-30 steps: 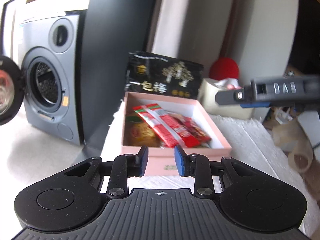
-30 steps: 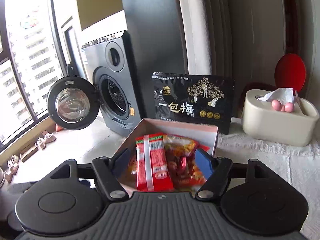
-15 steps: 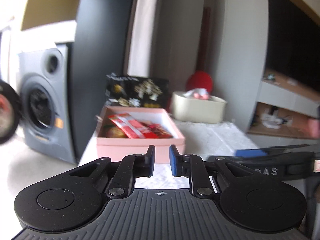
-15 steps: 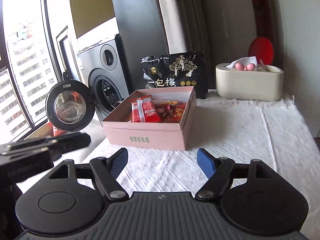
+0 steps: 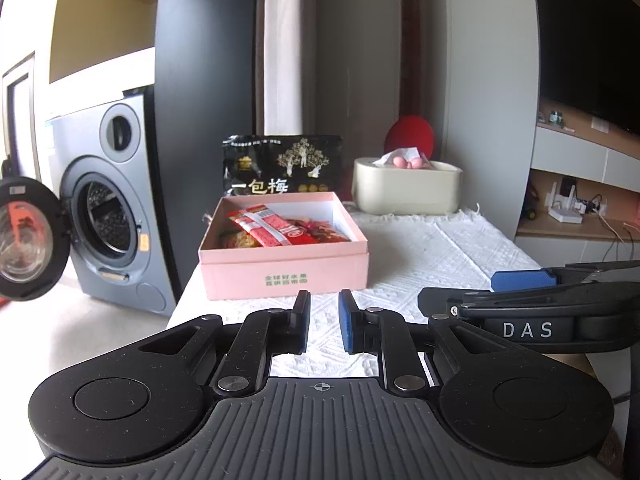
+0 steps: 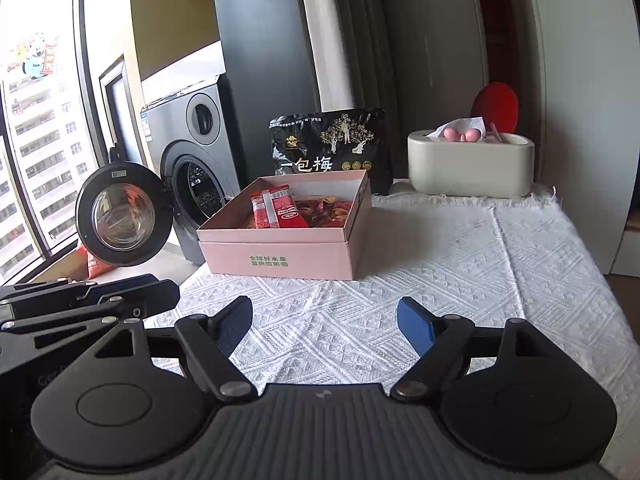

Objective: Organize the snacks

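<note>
An open pink box [image 5: 284, 268] stands on the white tablecloth [image 5: 440, 248] with red snack packets [image 5: 272, 228] inside. A black snack bag [image 5: 282, 164] stands upright just behind it. My left gripper [image 5: 323, 300] hovers over the cloth a short way in front of the box, its jaws open by only a narrow gap with nothing between them. My right gripper [image 6: 325, 306] is also short of the pink box [image 6: 280, 260]; its jaws are opening and hold nothing. The two grippers are side by side, the left one's fingers [image 6: 120, 292] showing at the right wrist view's left edge.
A cream tissue box [image 6: 472, 168] with a red round object behind it sits at the back right of the cloth. A grey washing machine [image 6: 192, 160] with its round door swung open stands on the floor to the left. Shelves line the right wall.
Both grippers have drawn back from over the box to in front of it. The left jaws narrowed; the right jaws widened.
</note>
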`<act>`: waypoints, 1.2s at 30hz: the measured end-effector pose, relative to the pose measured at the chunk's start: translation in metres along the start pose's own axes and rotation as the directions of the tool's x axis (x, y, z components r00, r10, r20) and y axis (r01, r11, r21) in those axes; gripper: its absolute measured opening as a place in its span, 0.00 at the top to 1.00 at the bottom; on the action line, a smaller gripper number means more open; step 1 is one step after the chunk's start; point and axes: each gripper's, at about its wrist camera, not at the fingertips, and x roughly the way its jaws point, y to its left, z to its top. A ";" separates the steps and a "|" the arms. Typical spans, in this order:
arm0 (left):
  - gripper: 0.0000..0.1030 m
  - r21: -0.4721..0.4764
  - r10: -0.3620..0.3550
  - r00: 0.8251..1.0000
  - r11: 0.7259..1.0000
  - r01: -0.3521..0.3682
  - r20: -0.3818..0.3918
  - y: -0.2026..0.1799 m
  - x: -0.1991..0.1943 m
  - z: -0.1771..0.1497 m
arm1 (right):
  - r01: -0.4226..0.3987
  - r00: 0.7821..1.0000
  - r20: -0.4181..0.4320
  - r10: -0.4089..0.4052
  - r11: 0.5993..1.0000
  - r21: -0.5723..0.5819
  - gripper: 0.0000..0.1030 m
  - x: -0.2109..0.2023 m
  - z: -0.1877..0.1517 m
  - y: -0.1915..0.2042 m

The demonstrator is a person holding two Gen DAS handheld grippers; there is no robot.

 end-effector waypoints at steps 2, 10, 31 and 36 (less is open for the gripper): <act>0.81 -0.003 -0.004 1.000 1.000 0.004 -0.001 0.000 -0.001 0.000 | 0.001 1.000 0.003 -0.001 1.000 0.000 0.22 -0.001 0.000 0.000; 0.81 0.002 -0.015 1.000 1.000 0.015 -0.004 -0.001 -0.001 0.000 | -0.004 1.000 -0.011 0.004 1.000 0.001 0.22 0.001 -0.001 0.000; 0.81 -0.001 -0.021 1.000 1.000 0.021 -0.013 -0.001 0.000 0.000 | -0.012 1.000 -0.025 0.012 1.000 0.000 0.22 0.002 -0.003 0.001; 0.81 -0.002 -0.023 1.000 1.000 0.023 -0.014 -0.001 -0.001 0.000 | -0.013 1.000 -0.026 0.013 1.000 0.001 0.22 0.003 -0.004 0.001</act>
